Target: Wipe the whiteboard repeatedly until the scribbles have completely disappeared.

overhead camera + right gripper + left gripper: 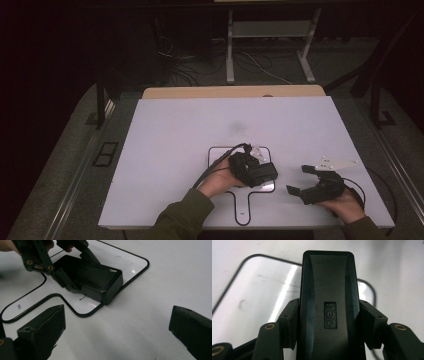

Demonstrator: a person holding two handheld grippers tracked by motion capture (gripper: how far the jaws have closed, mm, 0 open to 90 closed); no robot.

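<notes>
Your left gripper (260, 170) holds its 2 jaws clamped on the long sides of the black stapler (328, 307), whose long axis runs straight out along the jaws. The stapler sits low over the square part of the black outline (130, 280) marked on the white bench (165, 140); whether it touches the surface is unclear. Your right gripper (305, 181) waits just beside it with jaws wide apart and empty, so the left hand looks best placed to set it down.
</notes>
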